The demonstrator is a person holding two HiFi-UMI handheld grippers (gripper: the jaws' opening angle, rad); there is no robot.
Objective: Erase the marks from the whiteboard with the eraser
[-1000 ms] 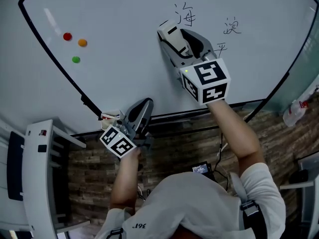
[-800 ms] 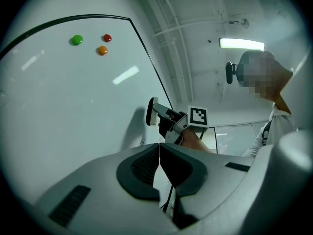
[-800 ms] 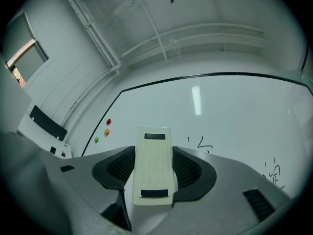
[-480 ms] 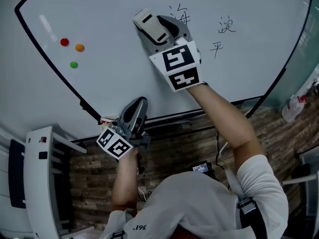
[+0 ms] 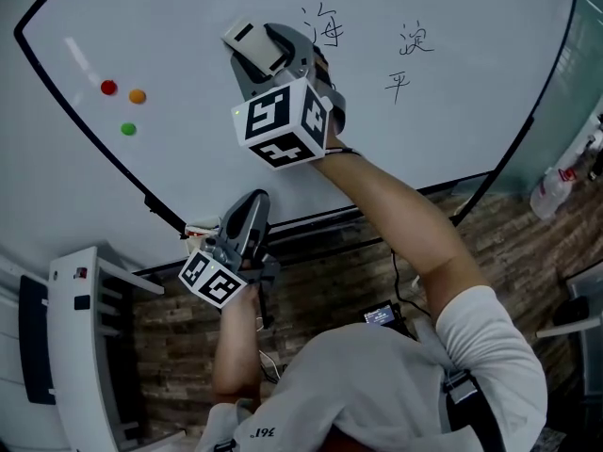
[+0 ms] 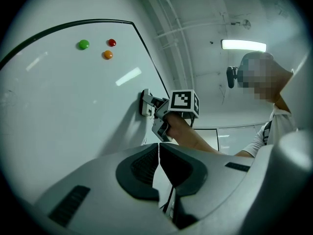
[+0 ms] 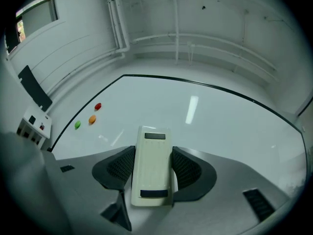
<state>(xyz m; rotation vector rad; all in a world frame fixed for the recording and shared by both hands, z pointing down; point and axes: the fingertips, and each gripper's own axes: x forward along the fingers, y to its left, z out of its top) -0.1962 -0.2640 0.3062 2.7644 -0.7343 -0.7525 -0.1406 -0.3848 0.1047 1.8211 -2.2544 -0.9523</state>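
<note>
**Eraser held on the whiteboard, just left of the nearest mark**

The eraser [image 5: 252,43] is a pale oblong block with a dark strip at each end. It sits on the upper middle of the whiteboard [image 5: 188,26]. In the left gripper view its face looks pressed flat against the board's surface. The right gripper [image 5: 259,53] has hold of it, with one jaw closed against each long side. In the right gripper view the block stands lengthwise between the dark ribbed pads [image 7: 120,168], and its far end sticks out past the jaw tips.

Three black handwritten marks are on the board. One [image 5: 325,26] is just to the right of the eraser. A second [image 5: 415,39] is further right, and a third [image 5: 398,85] is below that one.

Well to the left of the eraser, three small round magnets cling to the board: a red one [image 5: 109,88], an orange one [image 5: 138,95] right beside it, and a green one [image 5: 128,129] just below them.

The left gripper [image 5: 252,205] is low down by the board's dark bottom edge, well apart from the eraser. Its jaws are closed on each other with only a thin slit between them and nothing in it. Its own view looks up along the board at the right gripper and the arm behind it.

Below the board there is a wood-patterned floor [image 5: 330,271]. A white piece of furniture [image 5: 80,347] stands at the left, and a bottle [image 5: 556,191] stands at the far right.
</note>
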